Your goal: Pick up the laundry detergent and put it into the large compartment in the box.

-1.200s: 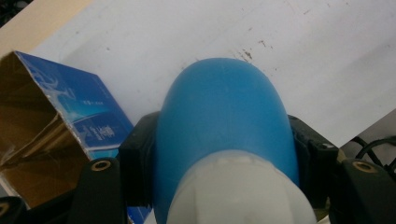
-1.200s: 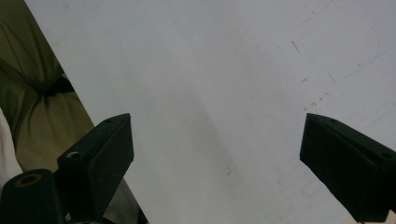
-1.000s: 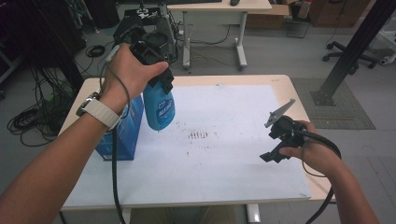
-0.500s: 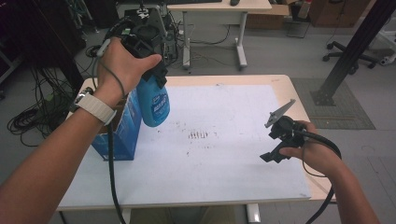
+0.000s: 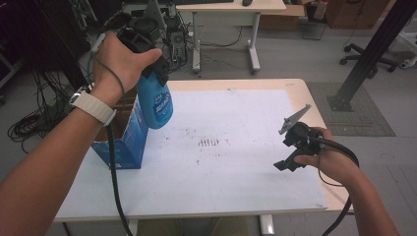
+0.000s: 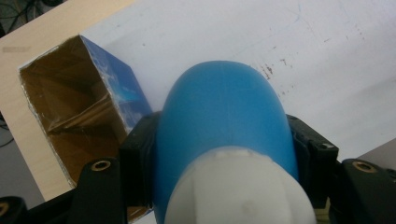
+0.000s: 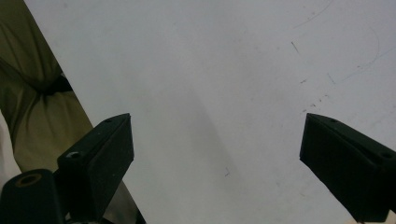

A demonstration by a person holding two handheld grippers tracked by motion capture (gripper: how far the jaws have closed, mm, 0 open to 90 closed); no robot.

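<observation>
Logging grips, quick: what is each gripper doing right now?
Left gripper: shut on the blue bottle, held above the table.
Right gripper: open, nothing between its jaws.

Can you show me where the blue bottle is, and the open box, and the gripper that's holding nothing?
blue bottle (image 5: 156, 105): high view, on its blue body below the clamped neck.
open box (image 6: 60, 109): left gripper view, on its brown inside wall.
right gripper (image 7: 217, 158): right gripper view, midway between its spread black jaws.
</observation>
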